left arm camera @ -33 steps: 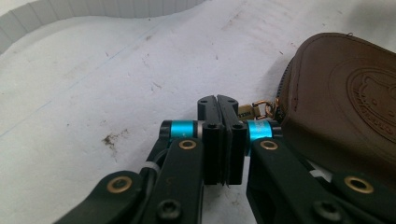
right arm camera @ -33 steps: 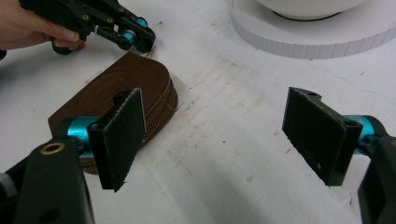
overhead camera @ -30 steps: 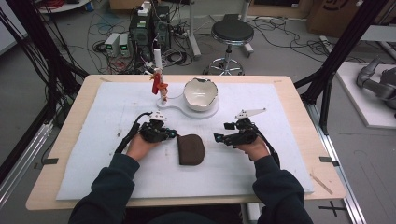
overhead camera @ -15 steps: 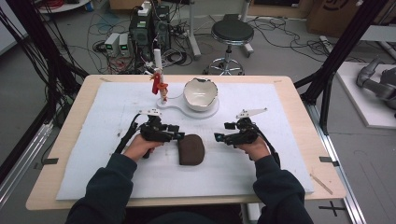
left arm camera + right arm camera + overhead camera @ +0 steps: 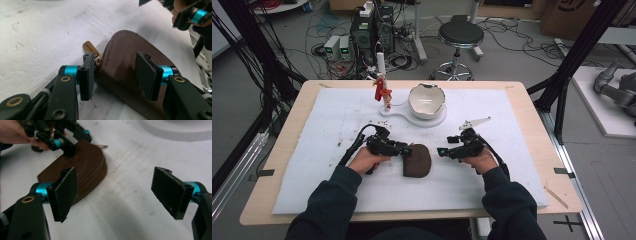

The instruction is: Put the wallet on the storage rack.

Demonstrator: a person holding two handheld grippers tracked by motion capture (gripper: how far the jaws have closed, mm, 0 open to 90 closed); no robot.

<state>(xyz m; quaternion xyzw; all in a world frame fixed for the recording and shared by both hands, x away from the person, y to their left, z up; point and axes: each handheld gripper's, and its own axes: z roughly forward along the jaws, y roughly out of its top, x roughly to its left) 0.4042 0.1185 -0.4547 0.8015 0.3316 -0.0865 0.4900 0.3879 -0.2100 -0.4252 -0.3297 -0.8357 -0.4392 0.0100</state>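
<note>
A brown leather pouch (image 5: 417, 160) lies flat on the white mat (image 5: 522, 170), between the two hands. The left gripper (image 5: 404, 148) is at the pouch's upper left edge; its jaws have just been closing and straddle that edge by the brass zipper tag (image 5: 90, 47), pads not yet pressing. The right gripper (image 5: 442, 151) hovers just beside the pouch, jaws spread wide and empty.

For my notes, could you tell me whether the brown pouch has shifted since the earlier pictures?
No. The brown pouch lies in the same spot below the white bowl.
</note>
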